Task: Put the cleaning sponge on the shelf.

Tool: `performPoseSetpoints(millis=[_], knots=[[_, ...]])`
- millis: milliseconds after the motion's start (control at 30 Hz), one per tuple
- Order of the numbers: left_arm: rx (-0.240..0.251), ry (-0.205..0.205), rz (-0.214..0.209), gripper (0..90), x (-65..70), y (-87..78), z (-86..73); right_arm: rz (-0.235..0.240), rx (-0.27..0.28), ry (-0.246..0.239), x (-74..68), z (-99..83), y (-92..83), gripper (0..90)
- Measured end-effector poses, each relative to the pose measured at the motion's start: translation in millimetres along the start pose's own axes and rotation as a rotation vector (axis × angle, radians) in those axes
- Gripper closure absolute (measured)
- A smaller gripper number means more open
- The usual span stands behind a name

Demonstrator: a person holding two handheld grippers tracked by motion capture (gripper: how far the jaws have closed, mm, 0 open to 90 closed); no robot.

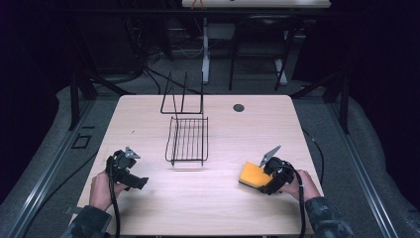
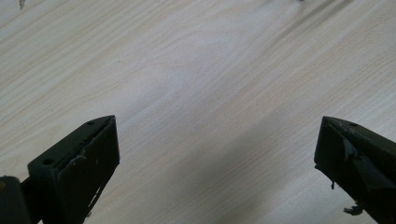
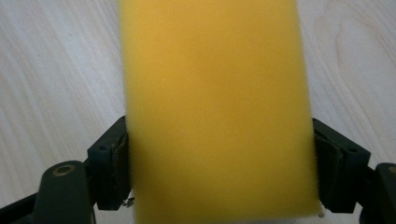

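The right gripper (image 1: 261, 181) holds a yellow sponge (image 1: 253, 175); in the right gripper view the sponge (image 3: 217, 107) sits between the two fingers (image 3: 109, 163), pressed on both sides and extending well forward of them. It lies low over the pale wooden surface (image 1: 223, 208).

The left gripper (image 1: 131, 181) is spread wide. In the left gripper view its fingers (image 2: 86, 163) stand far apart with bare wood grain (image 2: 196, 84) between them.

A black wire rack (image 1: 187, 141) stands ahead of both grippers, roughly midway between them and well apart from each. A small dark round disc (image 1: 238, 107) lies beyond the rack.
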State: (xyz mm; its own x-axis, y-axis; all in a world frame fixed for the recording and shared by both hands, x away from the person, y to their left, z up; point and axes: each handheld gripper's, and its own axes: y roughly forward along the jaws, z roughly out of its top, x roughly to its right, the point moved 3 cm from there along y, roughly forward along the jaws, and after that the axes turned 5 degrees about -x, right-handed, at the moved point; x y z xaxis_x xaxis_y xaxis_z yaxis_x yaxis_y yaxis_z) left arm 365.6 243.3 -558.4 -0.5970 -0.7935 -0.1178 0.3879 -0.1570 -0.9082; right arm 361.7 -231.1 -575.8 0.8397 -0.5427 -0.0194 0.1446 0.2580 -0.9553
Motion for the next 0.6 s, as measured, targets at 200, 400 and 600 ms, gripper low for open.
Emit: performPoseSetpoints(millis=[200,400,600], knots=[[0.0,0.001,0.001,0.2,-0.1,0.1,0.0,0.0,0.021,0.015,-2.3,3.9,-4.4,21.4],[0.002,0.005,0.003,0.2,0.3,0.0,-0.2,-0.009,0.044,0.049,-4.3,8.6,-10.6,21.4],[0.003,0.003,0.006,0.2,1.4,1.0,0.1,-0.019,0.091,0.077,-5.6,17.3,-21.0,21.5]])
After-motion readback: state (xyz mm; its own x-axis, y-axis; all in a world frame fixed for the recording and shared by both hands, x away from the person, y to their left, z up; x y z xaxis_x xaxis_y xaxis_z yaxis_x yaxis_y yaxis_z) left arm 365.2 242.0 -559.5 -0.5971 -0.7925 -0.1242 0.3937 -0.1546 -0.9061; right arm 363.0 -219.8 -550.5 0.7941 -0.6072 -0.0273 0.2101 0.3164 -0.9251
